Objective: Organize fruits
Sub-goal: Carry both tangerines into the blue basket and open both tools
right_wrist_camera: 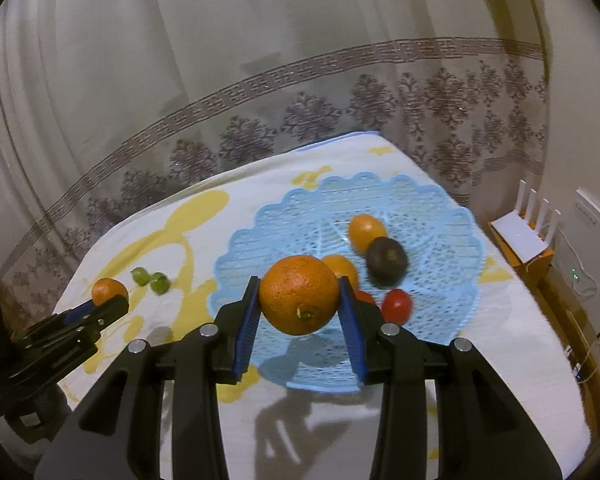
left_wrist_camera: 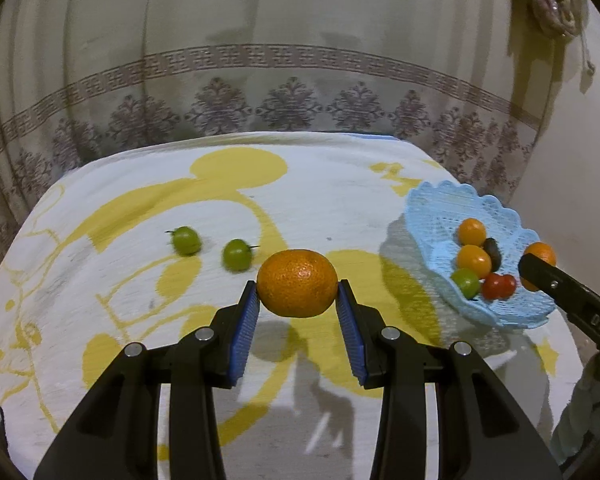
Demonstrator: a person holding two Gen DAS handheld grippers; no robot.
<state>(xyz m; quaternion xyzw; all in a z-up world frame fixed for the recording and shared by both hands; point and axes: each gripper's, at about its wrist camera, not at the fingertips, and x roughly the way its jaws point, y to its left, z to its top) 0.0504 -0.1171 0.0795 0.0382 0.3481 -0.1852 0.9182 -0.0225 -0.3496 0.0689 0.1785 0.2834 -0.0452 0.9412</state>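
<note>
My left gripper (left_wrist_camera: 298, 298) is shut on an orange (left_wrist_camera: 297, 282) and holds it above the tablecloth; it also shows in the right wrist view (right_wrist_camera: 109, 298). Two green fruits (left_wrist_camera: 186, 240) (left_wrist_camera: 237, 254) lie on the cloth to its left. My right gripper (right_wrist_camera: 299, 300) is shut on a larger orange (right_wrist_camera: 299, 294) above the near side of the light blue basket (right_wrist_camera: 440, 300). The basket (left_wrist_camera: 432, 208) holds two small orange fruits (right_wrist_camera: 365, 232), a dark fruit (right_wrist_camera: 387, 258), red fruits (right_wrist_camera: 397, 306) and a green one (left_wrist_camera: 465, 282).
The table is covered by a white cloth with yellow drawings (left_wrist_camera: 320, 200) and ends at a patterned curtain (left_wrist_camera: 284, 104) behind. A small white and orange box (right_wrist_camera: 524, 246) stands beyond the right table edge by the wall.
</note>
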